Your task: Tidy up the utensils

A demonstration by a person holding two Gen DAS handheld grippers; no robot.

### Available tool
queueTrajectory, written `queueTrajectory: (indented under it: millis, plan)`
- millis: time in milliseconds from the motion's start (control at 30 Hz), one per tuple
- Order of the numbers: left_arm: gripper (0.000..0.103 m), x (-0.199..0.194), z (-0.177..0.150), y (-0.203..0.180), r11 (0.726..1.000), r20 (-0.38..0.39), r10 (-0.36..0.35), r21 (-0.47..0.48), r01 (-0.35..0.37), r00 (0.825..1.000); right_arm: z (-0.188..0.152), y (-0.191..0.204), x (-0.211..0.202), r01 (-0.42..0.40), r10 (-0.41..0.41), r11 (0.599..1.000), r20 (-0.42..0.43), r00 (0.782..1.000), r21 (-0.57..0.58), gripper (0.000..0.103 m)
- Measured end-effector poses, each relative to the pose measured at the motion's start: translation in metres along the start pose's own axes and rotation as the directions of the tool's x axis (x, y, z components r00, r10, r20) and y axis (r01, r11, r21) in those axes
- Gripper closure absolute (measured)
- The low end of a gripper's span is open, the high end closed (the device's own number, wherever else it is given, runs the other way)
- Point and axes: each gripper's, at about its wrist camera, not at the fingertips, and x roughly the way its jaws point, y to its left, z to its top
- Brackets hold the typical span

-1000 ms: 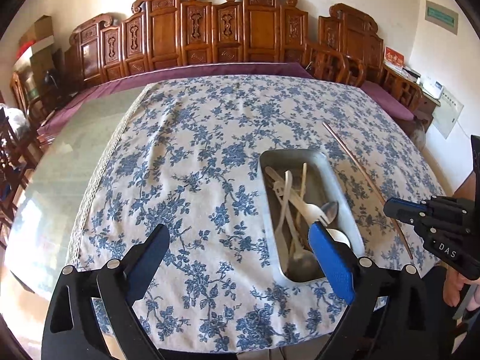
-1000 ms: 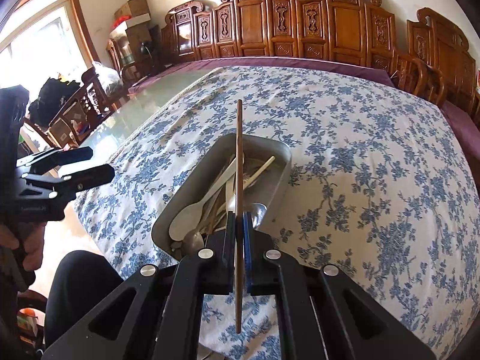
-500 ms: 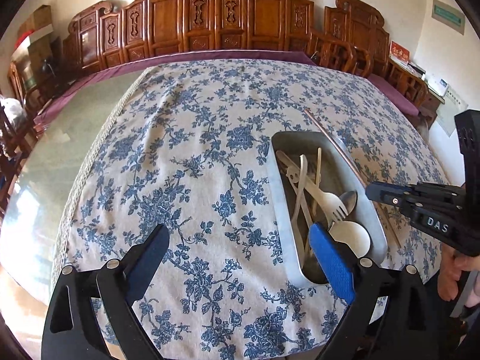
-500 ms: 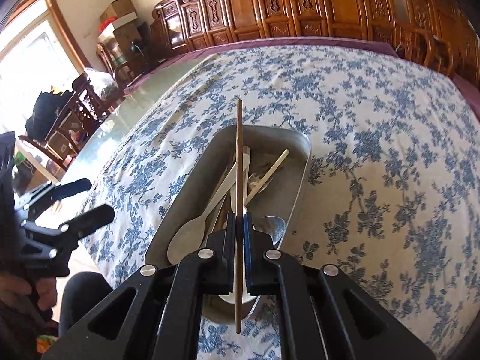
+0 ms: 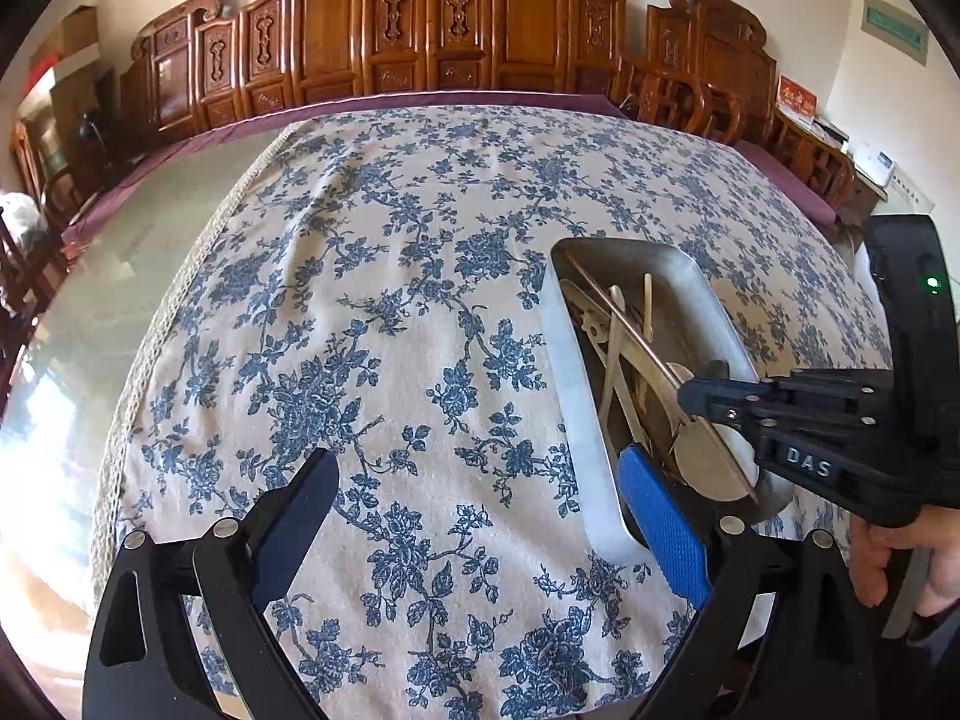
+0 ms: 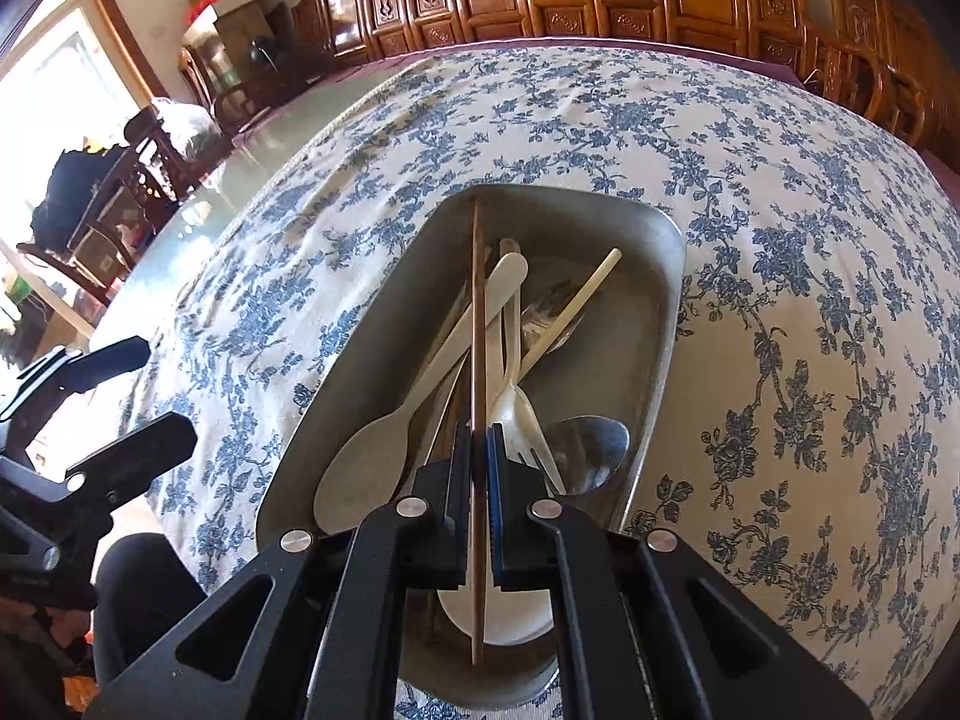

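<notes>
A grey metal tray (image 6: 663, 324) sits on the blue-flowered tablecloth and holds several pale spoons, a fork and a metal spoon (image 6: 591, 447). My right gripper (image 6: 478, 438) is shut on a brown chopstick (image 6: 477, 312), which lies lengthwise over the tray among the utensils. In the left wrist view the tray (image 5: 570, 372) is at right, with the right gripper (image 5: 699, 399) and the chopstick (image 5: 624, 324) above it. My left gripper (image 5: 480, 510) is open and empty above the cloth, its blue pad (image 5: 663, 528) at the tray's near left corner.
The tablecloth (image 5: 390, 300) covers most of a glass-topped table; bare glass (image 5: 120, 276) lies to the left. Carved wooden chairs (image 5: 456, 24) line the far edge. More chairs and boxes (image 6: 138, 138) stand at the left by a window.
My right gripper has carried the chopstick left and down, from beside the tray to over and into it. My left gripper has shifted closer to the tray.
</notes>
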Motion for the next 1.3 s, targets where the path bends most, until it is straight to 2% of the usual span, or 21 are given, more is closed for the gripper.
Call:
queueTrajectory:
  millis: [133,333,400,533,600,733,800,833,900,1000,1100,1300]
  plan:
    - [0.013,0.0,0.0,0.002,1.0,-0.002,0.001,-0.004,-0.001,1.0,0.0,0.004,0.002,0.031,-0.031,0.999,0.01,0.999,-0.031,0.097]
    - [0.013,-0.001,-0.001,0.005,1.0,-0.002,0.002,-0.01,-0.002,1.0,0.0,0.006,-0.004,0.003,-0.001,0.999,0.053,0.999,-0.053,0.096]
    - [0.013,-0.002,-0.001,0.005,1.0,0.001,0.0,-0.012,0.0,1.0,0.0,0.006,-0.009,0.009,-0.004,0.998,0.071,0.997,-0.067,0.089]
    - [0.013,-0.004,-0.001,0.003,1.0,0.005,0.0,-0.005,0.0,1.0,-0.004,0.003,-0.024,0.041,-0.032,0.996,0.11,0.993,-0.079,0.082]
    - [0.013,-0.003,-0.001,0.002,1.0,0.007,0.011,0.004,-0.011,1.0,-0.007,0.0,-0.032,0.052,-0.042,0.996,0.135,0.99,-0.074,0.072]
    - [0.013,-0.004,-0.002,-0.001,1.0,0.006,0.01,0.01,-0.01,1.0,-0.018,-0.005,-0.058,0.074,-0.061,0.995,0.195,0.979,-0.063,0.058]
    - [0.012,-0.007,-0.002,-0.005,1.0,0.01,0.005,0.015,-0.005,1.0,-0.024,-0.006,-0.07,0.093,-0.078,0.994,0.219,0.973,-0.06,0.043]
    - [0.013,-0.008,-0.002,-0.007,1.0,0.014,0.001,0.018,-0.001,1.0,-0.028,-0.008,-0.078,0.104,-0.089,0.993,0.234,0.968,-0.053,0.039]
    - [0.013,-0.011,-0.002,-0.011,1.0,0.02,-0.006,0.026,0.005,1.0,-0.035,-0.01,-0.094,0.13,-0.118,0.991,0.261,0.958,-0.028,0.021]
    - [0.012,-0.019,-0.001,-0.019,0.999,0.031,-0.01,0.035,0.009,0.999,-0.044,-0.012,-0.114,0.158,-0.149,0.987,0.299,0.942,-0.006,0.005]
    - [0.01,-0.025,0.001,-0.026,0.999,0.03,-0.018,0.034,0.017,0.999,-0.053,-0.014,-0.134,0.195,-0.187,0.981,0.322,0.928,0.006,0.003]
    - [0.008,-0.042,-0.001,-0.047,1.0,0.058,-0.026,0.015,0.025,0.998,-0.067,-0.02,-0.166,0.206,-0.211,0.977,0.334,0.918,0.05,0.003]
